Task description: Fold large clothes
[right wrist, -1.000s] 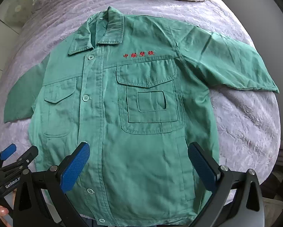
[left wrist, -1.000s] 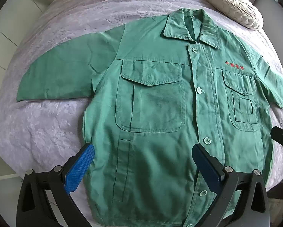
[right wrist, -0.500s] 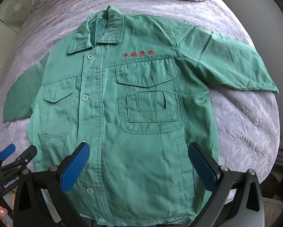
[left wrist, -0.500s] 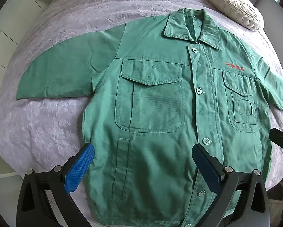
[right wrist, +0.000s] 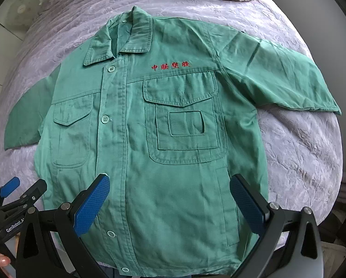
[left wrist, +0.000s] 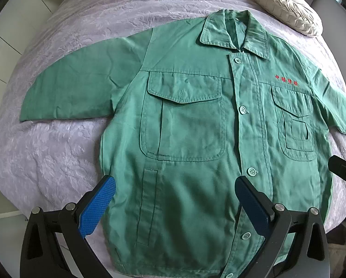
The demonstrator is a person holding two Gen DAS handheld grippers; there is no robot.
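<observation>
Green twill jacket (left wrist: 184, 139) flat on crinkled lilac bedspread (left wrist: 57, 162), seemingly cotton, left tongs (left wrist: 173, 203) and right tongs (right wrist: 170, 199) wide

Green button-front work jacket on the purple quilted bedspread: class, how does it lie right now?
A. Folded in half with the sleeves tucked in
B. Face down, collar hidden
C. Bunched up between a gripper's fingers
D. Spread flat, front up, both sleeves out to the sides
D: the green button-front work jacket lies flat on the purple quilted bedspread, buttons, pockets and red lettering showing, sleeves spread; both grippers are open above its hem.
</observation>
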